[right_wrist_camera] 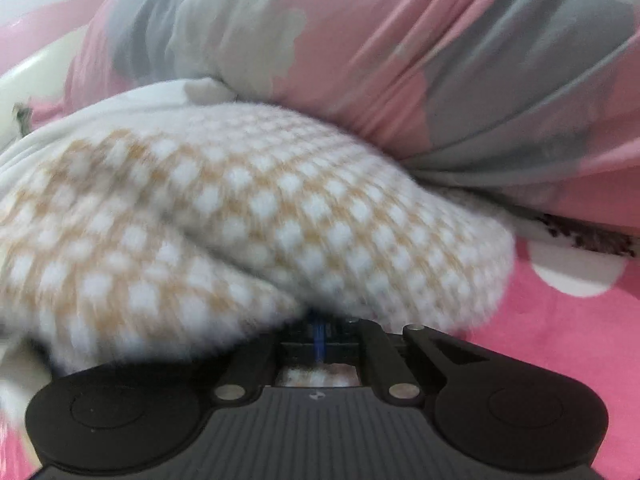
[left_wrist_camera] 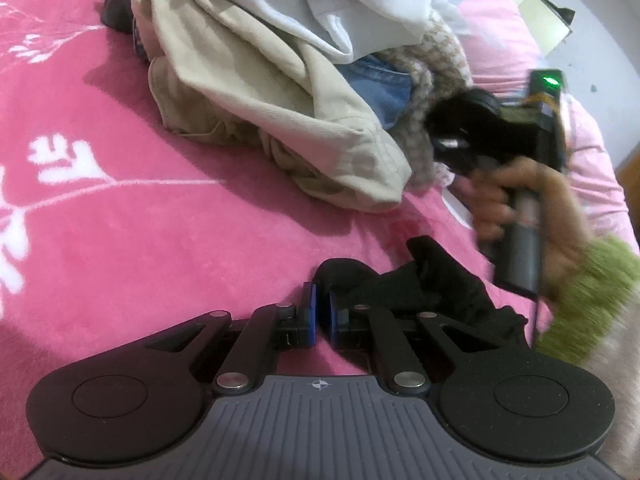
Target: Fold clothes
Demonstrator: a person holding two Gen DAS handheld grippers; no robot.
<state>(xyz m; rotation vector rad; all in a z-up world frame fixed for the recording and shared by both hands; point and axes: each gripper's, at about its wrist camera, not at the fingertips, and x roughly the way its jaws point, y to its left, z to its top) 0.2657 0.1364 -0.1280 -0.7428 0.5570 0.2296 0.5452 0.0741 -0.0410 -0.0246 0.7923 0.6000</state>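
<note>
while our right tool [right_wrist_camera: 319, 330] sits buried under the fold of the checked knit sweater [right_wrist_camera: 248, 208], its pads pressed together with only a thin blue line showing between them, we judge it clenched, though whether any knit is caught in the pads we cannot tell, since the fabric hides the tips. our left tool [left_wrist_camera: 320, 312] is clenched too, pads nearly meeting, on the edge of a small black garment [left_wrist_camera: 408, 284] lying on the pink bed cover [left_wrist_camera: 140, 220]. risks from here: the knit is thick and loose, so a pull could bring only a stretched loop, or slip free; the sweater lies at the right end of the clothes pile [left_wrist_camera: 280, 80], tucked beneath the white and beige pieces, so tugging it may drag the beige garment [left_wrist_camera: 260, 92] and the denim [left_wrist_camera: 384, 88] along and topple the heap. the black piece, thin and limp, may slide out of the left pads if we lift fast. the sweater looks fluffy, white squares on tan, bulged in two soft rolls, resting against a pink and grey quilt [right_wrist_camera: 440, 60] behind it. the person's hand [left_wrist_camera: 516, 208], in a green fuzzy cuff [left_wrist_camera: 592, 300], grips the right handle.
</note>
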